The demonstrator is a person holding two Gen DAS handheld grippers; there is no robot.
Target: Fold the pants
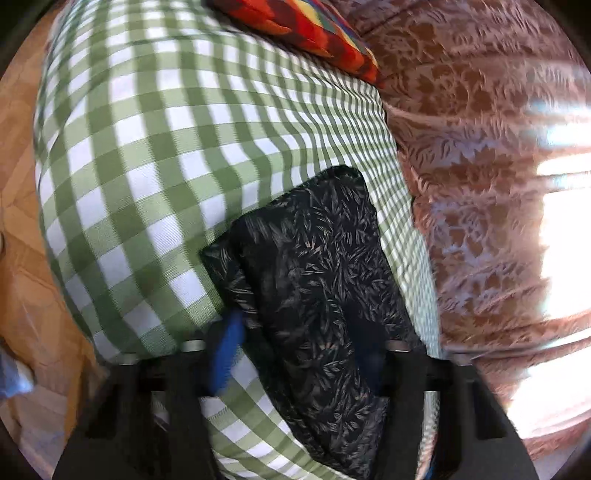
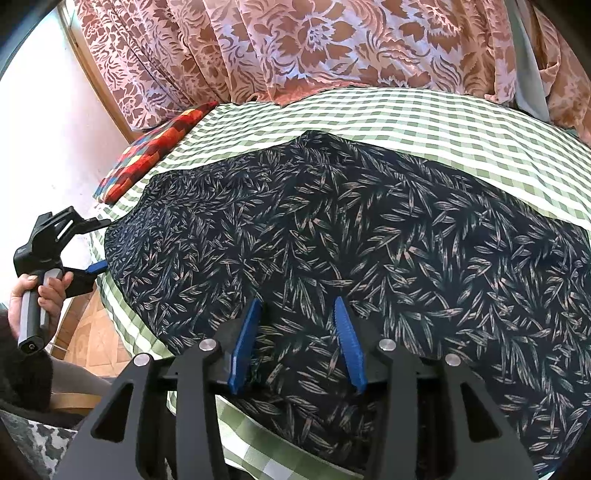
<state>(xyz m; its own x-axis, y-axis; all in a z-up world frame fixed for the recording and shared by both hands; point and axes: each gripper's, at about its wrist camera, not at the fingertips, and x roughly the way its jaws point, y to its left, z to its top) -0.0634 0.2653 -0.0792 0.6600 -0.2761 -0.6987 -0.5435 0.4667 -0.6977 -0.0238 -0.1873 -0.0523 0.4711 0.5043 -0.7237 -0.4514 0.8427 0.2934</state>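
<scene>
The pants (image 2: 332, 236) are dark navy with a pale leaf print and lie spread across a green-and-white checked bedcover (image 2: 424, 122). My right gripper (image 2: 297, 306) is open, its blue fingers (image 2: 245, 343) standing over the near edge of the pants. My left gripper (image 1: 295, 332) is open at the pants' end (image 1: 314, 266), with one blue finger (image 1: 227, 354) beside the cloth and the other in shadow over it. The left gripper also shows in the right wrist view (image 2: 98, 245) at the pants' left edge, held by a hand.
A red patterned cushion (image 2: 147, 155) lies at the far left of the bed, also in the left wrist view (image 1: 306, 33). A pink floral curtain (image 2: 332, 44) hangs behind the bed. A tiled orange floor (image 1: 22, 221) lies past the bed's edge.
</scene>
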